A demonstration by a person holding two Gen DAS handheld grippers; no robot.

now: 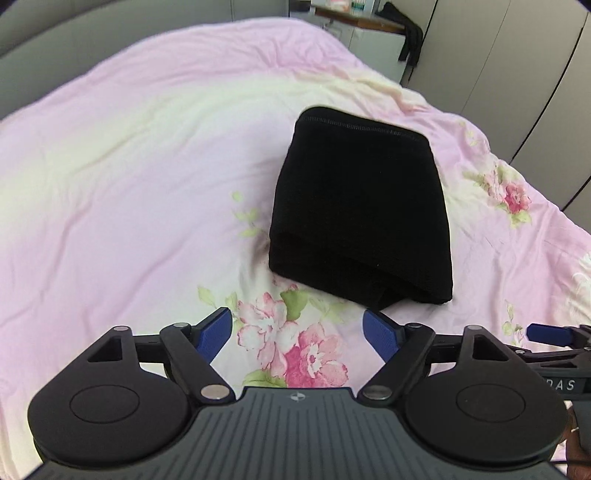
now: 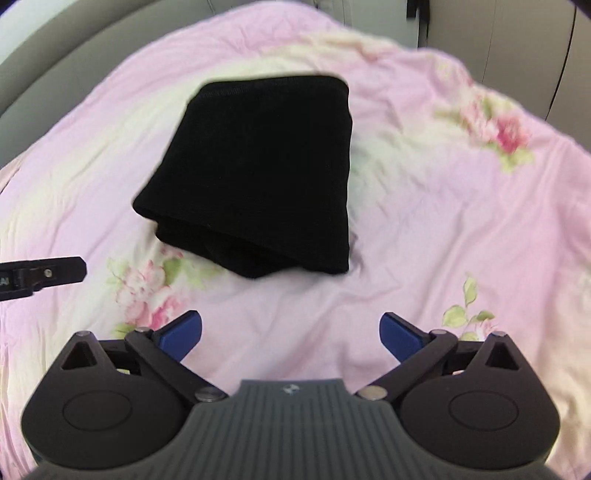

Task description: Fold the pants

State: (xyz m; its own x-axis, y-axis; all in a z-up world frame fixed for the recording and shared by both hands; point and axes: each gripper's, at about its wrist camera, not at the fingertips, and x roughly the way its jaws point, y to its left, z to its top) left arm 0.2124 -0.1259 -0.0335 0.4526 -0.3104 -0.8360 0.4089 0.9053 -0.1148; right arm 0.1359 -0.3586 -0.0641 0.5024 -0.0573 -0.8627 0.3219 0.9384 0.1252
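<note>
This is a bedroom in a home. A bed [image 1: 110, 177] fills most of both views, covered by a pink quilt [image 2: 424, 229] printed with roses. Pale wardrobe doors [image 1: 498, 74] stand along the far side. Beside them a wooden shelf [image 1: 358, 18] holds small items, with a dark garment [image 1: 412, 40] hanging nearby.

Black pants [image 1: 360, 206], folded into a thick, compact rectangle, layered edges nearest; lying flat on pink floral bedspread [image 1: 129, 184].

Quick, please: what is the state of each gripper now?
Left gripper: open, holding nothing.
Right gripper: open, holding nothing; the pants lie apart on the bed.
</note>
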